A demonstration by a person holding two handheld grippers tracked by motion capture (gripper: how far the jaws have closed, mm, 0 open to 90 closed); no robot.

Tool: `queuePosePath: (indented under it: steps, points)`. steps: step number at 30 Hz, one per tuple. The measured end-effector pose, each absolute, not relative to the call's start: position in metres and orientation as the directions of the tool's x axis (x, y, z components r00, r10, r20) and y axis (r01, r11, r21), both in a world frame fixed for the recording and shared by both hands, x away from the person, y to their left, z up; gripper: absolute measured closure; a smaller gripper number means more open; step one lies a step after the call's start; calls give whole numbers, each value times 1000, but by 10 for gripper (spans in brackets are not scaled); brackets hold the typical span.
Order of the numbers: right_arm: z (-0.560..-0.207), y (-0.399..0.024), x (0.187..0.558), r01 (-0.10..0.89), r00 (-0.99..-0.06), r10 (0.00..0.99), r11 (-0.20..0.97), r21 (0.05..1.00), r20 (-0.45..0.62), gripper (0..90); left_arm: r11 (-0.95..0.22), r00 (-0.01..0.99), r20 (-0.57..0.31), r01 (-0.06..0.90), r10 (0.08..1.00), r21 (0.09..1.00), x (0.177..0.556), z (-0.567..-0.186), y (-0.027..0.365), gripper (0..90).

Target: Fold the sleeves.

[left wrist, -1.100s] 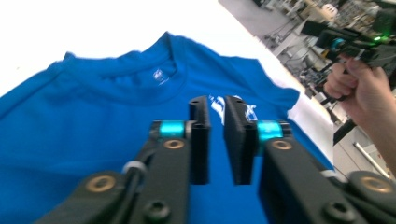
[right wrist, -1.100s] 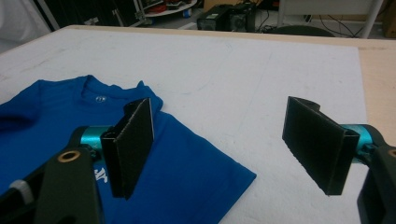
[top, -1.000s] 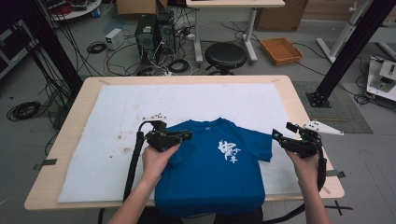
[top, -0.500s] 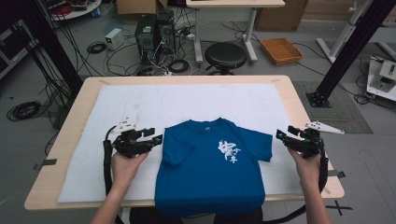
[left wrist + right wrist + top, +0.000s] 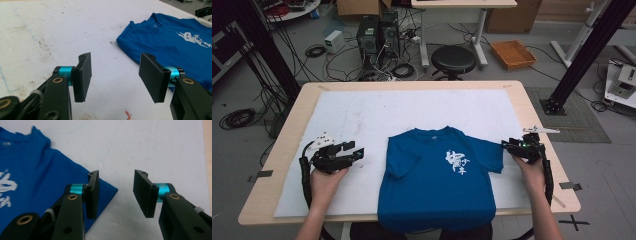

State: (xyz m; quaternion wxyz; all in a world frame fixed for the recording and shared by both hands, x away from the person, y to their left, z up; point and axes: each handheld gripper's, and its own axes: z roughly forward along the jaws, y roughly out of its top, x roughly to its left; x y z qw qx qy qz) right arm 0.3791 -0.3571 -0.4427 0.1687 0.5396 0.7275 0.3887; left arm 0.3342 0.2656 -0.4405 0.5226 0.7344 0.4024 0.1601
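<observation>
The left gripper (image 5: 113, 75) stands with its jaws spread over the white mat (image 5: 50, 32), nothing between them; they have just opened. The blue T-shirt (image 5: 175, 42) lies apart, to its right. The right gripper (image 5: 115, 192) has been closing, jaws still apart and empty, its left pad over the T-shirt's sleeve corner (image 5: 105, 191).

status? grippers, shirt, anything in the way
Left gripper jaws just opened, nothing between them, off the shirt. Right gripper jaws closing at the sleeve tip, no grip. Shirt flat on white mat. Nothing in the way.
</observation>
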Motion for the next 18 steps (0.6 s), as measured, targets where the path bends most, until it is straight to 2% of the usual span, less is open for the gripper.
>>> queuePosePath:
  steps: [2,7,10,14,18]
  points:
    - [-447,-355,384,664,-361,919,134,735,159,584,-145,639,-177,418,749,897,335,-441,262,437]
    - [-449,-350,385,648,-378,921,191,737,94,686,-158,644,-170,418,746,894,337,-443,259,437]
    - [-448,-349,385,639,-415,904,208,740,105,740,-154,646,-175,419,743,895,338,-443,259,437]
    - [-448,-346,383,631,-436,896,235,739,87,872,-152,646,-180,423,742,893,338,-443,259,437]
    - [-445,-346,380,625,-436,895,222,748,98,892,-147,647,-184,422,740,895,338,-443,259,437]
